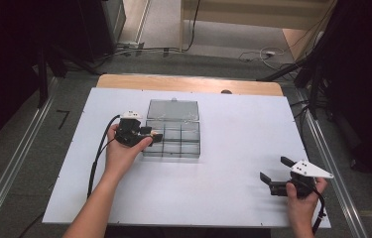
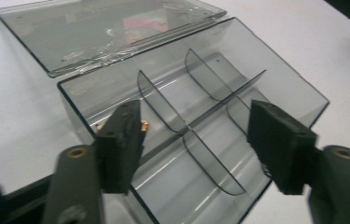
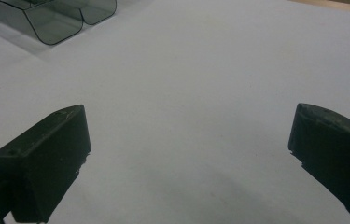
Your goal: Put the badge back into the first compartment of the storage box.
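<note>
A person's left hand reaches forward over the white table, holding the left gripper level at the near-left corner of a clear, smoke-tinted compartment box. In the left gripper view the two jaws stand apart, with nothing pressed between the pads; the box lies straight ahead of and below them. A small copper-coloured piece shows just beside the left jaw's inner face, and it cannot be told whether it touches the pad or lies in the box.

The right hand rests near the table's front right corner, well apart from the box, the right gripper pointing left across the board. Its jaws are spread wide over bare surface, holding nothing; the box's rounded corners show far ahead and to the left of them.

One box is on the table. Its hinged lid lies flat, open, beyond the tray as seen from the left gripper. The tray's dividers form six compartments, in two rows of three. Open white table runs between the box and the right gripper, and to the right of the box as far as the table's edge. Two grippers, two hands, one box.
</note>
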Motion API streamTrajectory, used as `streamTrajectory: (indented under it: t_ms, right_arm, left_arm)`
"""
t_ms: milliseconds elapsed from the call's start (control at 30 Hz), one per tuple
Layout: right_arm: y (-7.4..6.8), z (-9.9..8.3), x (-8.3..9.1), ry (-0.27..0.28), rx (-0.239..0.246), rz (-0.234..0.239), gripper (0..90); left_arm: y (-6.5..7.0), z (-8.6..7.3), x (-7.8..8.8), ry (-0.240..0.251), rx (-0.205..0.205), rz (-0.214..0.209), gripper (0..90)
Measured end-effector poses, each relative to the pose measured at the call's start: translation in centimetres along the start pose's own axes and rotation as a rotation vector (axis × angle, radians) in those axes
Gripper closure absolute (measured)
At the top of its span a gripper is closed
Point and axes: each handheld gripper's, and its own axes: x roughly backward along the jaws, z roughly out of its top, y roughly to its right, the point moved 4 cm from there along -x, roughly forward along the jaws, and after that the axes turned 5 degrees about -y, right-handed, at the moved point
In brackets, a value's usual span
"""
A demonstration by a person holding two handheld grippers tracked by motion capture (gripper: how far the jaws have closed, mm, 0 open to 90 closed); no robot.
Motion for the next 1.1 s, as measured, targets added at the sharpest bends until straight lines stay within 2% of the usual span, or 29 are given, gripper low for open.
streamTrajectory:
  t_ms: [133, 333, 700, 833, 1100]
  right_arm:
    - [0.0, 0.0, 0.0, -0.001, 0.001, -0.001, 0.0]
    - [0.0, 0.0, 0.0, -0.002, 0.000, -0.002, 0.0]
    - [0.0, 0.0, 0.0, -0.003, 0.002, -0.003, 0.0]
    - [0.0, 0.0, 0.0, -0.005, 0.003, -0.003, 0.0]
    - [0.0, 0.0, 0.0, -0.004, 0.002, -0.003, 0.0]
  left_arm:
    - [0.3, 0.0, 0.6, 0.038, 0.003, -0.029, 27.4]
    - [0.5, -0.3, 1.4, 0.077, 0.005, -0.023, 16.3]
    - [1.0, -0.9, 2.4, 0.104, 0.004, -0.031, 9.7]
    - [1.2, -1.0, 2.7, 0.111, 0.002, -0.021, 4.2]
    - [1.5, -1.5, 3.4, 0.133, 0.002, -0.007, 0.1]
